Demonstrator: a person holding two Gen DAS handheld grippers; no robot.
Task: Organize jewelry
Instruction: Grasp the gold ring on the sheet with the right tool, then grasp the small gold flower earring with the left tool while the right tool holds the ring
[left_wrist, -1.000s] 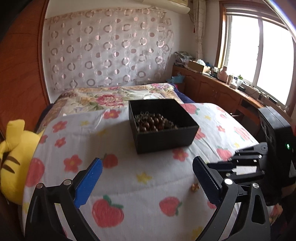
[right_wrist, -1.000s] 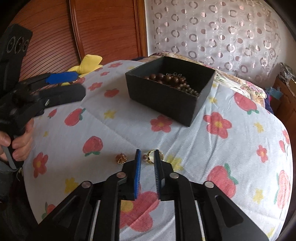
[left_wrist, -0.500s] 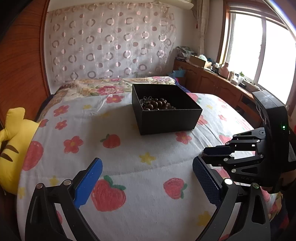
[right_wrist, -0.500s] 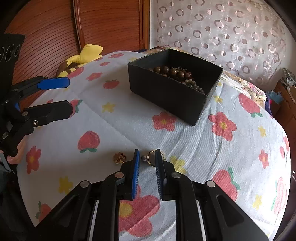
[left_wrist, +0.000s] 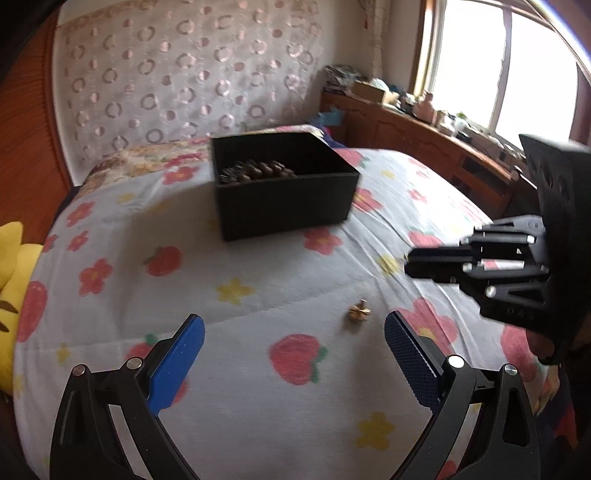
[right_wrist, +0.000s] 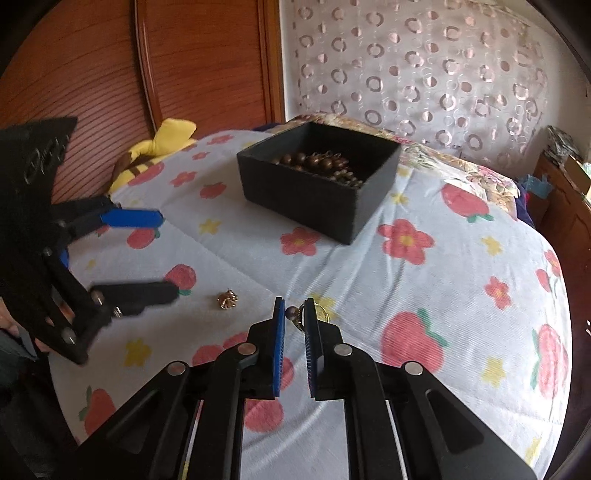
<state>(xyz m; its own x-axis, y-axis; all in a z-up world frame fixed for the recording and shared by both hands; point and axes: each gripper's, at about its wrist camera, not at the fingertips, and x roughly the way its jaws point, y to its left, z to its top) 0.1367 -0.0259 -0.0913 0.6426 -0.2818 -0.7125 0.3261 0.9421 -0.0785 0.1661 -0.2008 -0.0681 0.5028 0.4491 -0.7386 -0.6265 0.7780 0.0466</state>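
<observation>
Left claw: we see its jaws spread wide, gripping nothing, low in the left wrist frame above the bedspread; in the right wrist view it sits at the left edge.
Right claw: we see its jaws drawn close together around a gold ring piece at the tips, lower centre of the right wrist frame; in the left wrist view it enters from the right edge, blurred.
Gold ornament: lies loose on the bedspread, just ahead of the left claw and nearer its right finger; in the right wrist view it is left of the right claw's tips, apart from them.
Black box: we find it open-topped on the bed, upper centre of both frames, well apart from both claws.
Brown beads: heaped inside the box.
Yellow plush toy: at the bed's edge, against the wooden headboard.
</observation>
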